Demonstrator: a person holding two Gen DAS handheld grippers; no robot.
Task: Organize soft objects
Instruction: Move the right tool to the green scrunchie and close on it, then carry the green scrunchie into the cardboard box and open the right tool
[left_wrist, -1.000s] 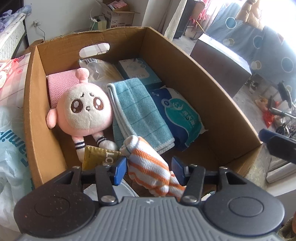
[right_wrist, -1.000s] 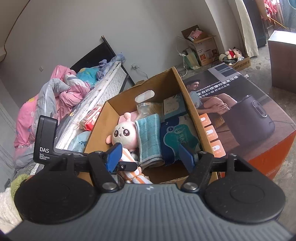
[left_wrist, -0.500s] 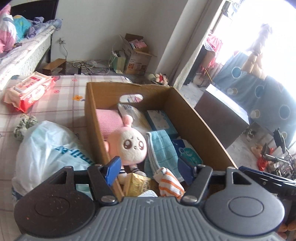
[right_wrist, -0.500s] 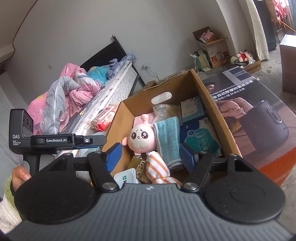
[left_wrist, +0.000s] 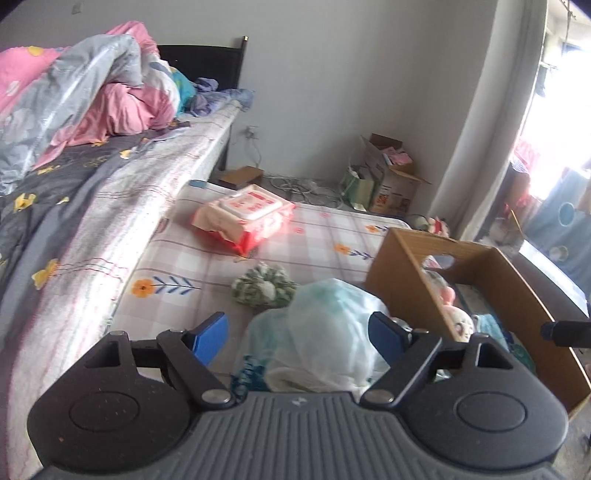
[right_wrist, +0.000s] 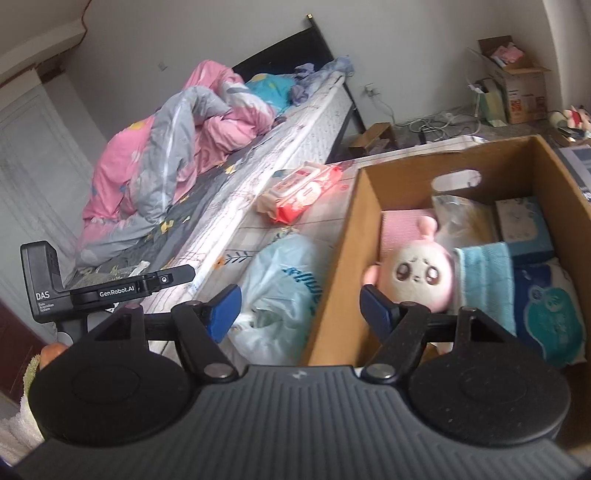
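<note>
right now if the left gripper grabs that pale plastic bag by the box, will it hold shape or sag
The plastic bag looks thin and crumpled, so it will likely sag and crinkle. Its bulging shape suggests soft, light contents that may shift. The film may slip between the open left gripper pads.

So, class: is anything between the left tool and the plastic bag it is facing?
Nothing visible. The left tool is open, its blue fingers apart on either side of the plastic bag, which lies directly ahead on the checked cloth, beside the cardboard box.
</note>
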